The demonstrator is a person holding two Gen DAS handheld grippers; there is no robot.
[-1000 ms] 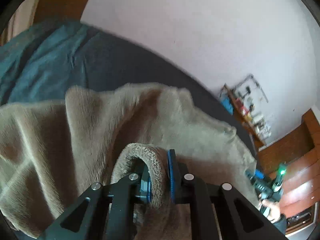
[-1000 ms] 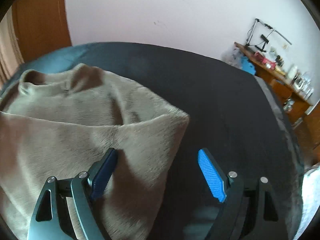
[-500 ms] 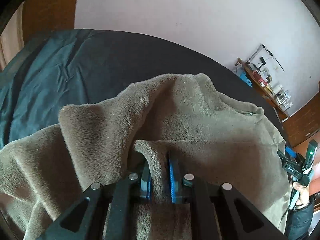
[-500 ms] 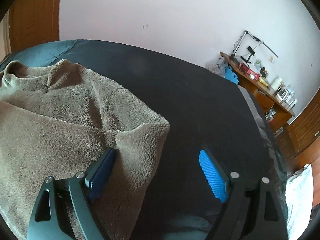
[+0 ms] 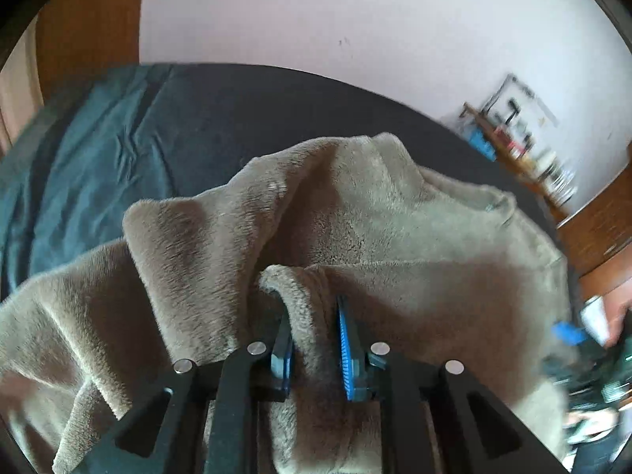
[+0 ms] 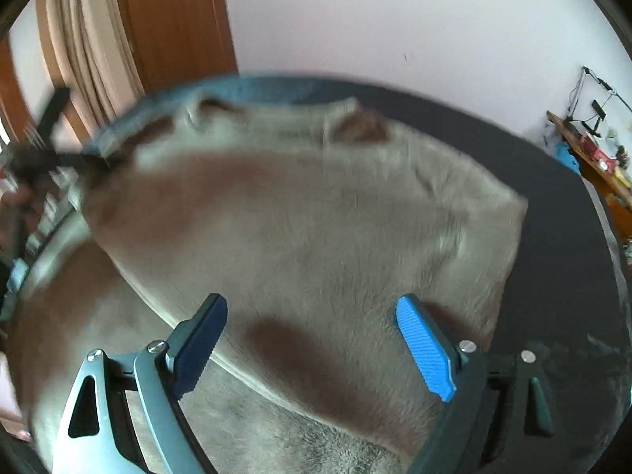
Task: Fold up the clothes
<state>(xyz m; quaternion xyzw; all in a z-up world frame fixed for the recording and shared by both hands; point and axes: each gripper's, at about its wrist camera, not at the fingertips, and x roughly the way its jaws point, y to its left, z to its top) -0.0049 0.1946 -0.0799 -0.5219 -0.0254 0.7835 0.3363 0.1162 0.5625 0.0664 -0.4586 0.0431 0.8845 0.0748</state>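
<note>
A taupe fleece sweater lies half-folded on a dark bedspread. The left gripper, jaws easing apart, holds a plush fold; the right gripper hangs wide above it (soft, limp, best pinched at edges).

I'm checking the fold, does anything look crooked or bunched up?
Yes. The fleece is bunched into a raised ridge at the left gripper, whose jaws are opening around a fold; it lies rumpled, not flat, on the bed.
</note>
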